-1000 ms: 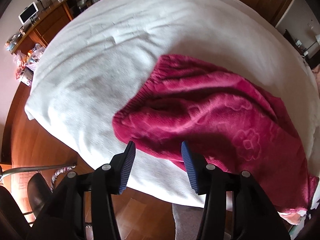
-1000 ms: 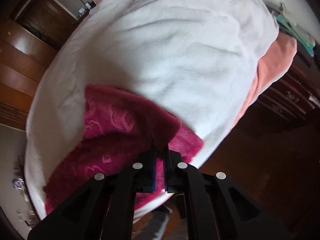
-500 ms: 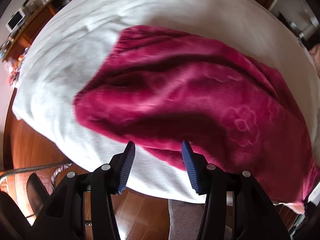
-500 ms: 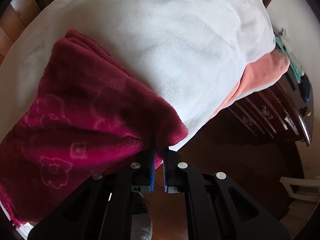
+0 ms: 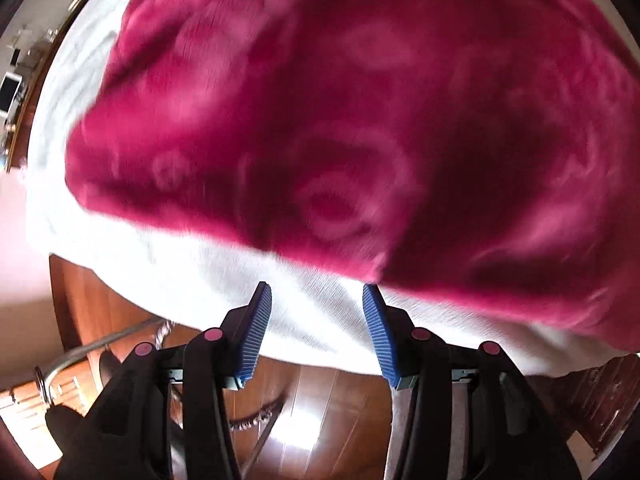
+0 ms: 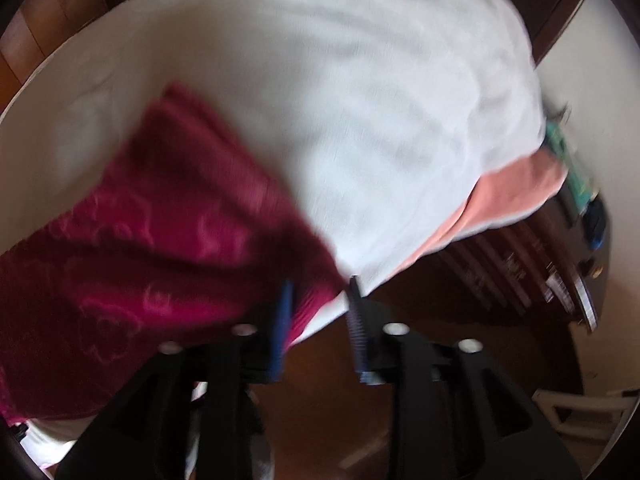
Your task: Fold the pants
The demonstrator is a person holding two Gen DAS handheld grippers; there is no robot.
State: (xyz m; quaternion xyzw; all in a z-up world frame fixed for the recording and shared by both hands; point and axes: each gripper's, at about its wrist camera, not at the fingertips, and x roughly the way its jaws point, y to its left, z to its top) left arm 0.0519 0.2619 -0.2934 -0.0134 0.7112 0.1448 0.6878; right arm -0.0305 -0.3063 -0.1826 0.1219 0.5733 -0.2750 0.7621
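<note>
The red pants (image 5: 340,128) w/ a flower pattern lie on a white blanket (image 6: 360,112) on the bed, close to its near edge. The left tongs (image 5: 317,294) hang over the white strip just in front of the pants, jaws partly apart, nothing btwn them. The right tongs (image 6: 320,292) are opening; a corner of the pants sits btwn the blue pads (image 6: 283,320) but isn't pinched. A pink sheet (image 6: 516,196) peeks out under the blanket. Wood floor (image 5: 320,408) below.
</note>
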